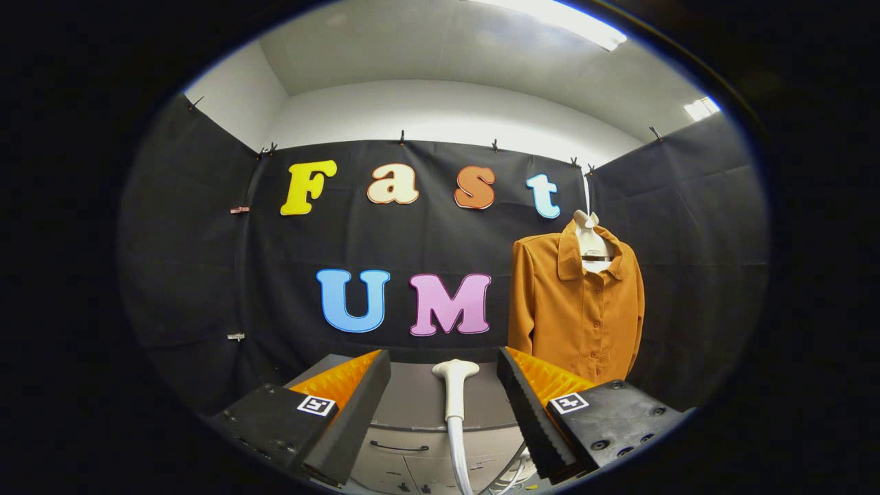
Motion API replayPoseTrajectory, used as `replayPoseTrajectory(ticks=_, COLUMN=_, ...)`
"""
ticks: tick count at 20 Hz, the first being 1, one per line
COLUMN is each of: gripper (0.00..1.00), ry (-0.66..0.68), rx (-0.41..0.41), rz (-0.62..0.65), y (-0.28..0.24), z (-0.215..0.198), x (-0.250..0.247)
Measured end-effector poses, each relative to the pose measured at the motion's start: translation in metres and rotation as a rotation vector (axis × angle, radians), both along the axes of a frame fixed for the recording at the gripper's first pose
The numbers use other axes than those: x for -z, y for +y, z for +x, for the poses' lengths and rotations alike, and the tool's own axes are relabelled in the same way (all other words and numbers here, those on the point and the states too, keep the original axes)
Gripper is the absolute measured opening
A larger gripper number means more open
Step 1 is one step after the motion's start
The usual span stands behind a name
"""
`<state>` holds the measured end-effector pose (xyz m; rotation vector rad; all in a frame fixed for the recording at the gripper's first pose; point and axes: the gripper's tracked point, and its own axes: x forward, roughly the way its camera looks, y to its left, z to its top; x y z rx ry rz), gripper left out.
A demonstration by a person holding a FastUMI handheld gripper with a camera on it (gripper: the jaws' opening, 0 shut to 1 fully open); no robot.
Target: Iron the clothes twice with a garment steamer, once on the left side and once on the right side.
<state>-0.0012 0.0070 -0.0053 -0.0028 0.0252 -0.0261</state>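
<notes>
Garment steamer (454, 385), smooth white plastic with flared head, lies between the gripper (443, 395) fingers, which are spread wide, untouching it. Beyond the right finger hangs a rust-brown buttoned shirt (576, 306). Grey cabinet (412, 402) beneath.

support: grey cabinet (412, 395) with a flat top, drawer fronts and a dark handle below | on top: white garment steamer (454, 385) lying on it, head toward the back wall, hose trailing off the front edge | position: between the gripper (443, 375) fingers, jaws spread wide, touching nothing
</notes>
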Motion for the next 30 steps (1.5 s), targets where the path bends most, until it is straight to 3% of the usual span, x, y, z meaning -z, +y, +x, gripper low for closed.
replayPoseTrajectory(ticks=18, gripper=0.97, ry=0.034, rx=0.075, rz=-0.004, y=0.024, z=0.02, x=0.023)
replayPoseTrajectory(ticks=23, gripper=0.97, ry=0.079, rx=0.068, rz=-0.001, y=0.011, z=0.059, x=0.042)
replayPoseTrajectory(ticks=30, gripper=0.98, ry=0.247, rx=0.03, rz=-0.002, y=-0.015, z=0.144, x=0.111)
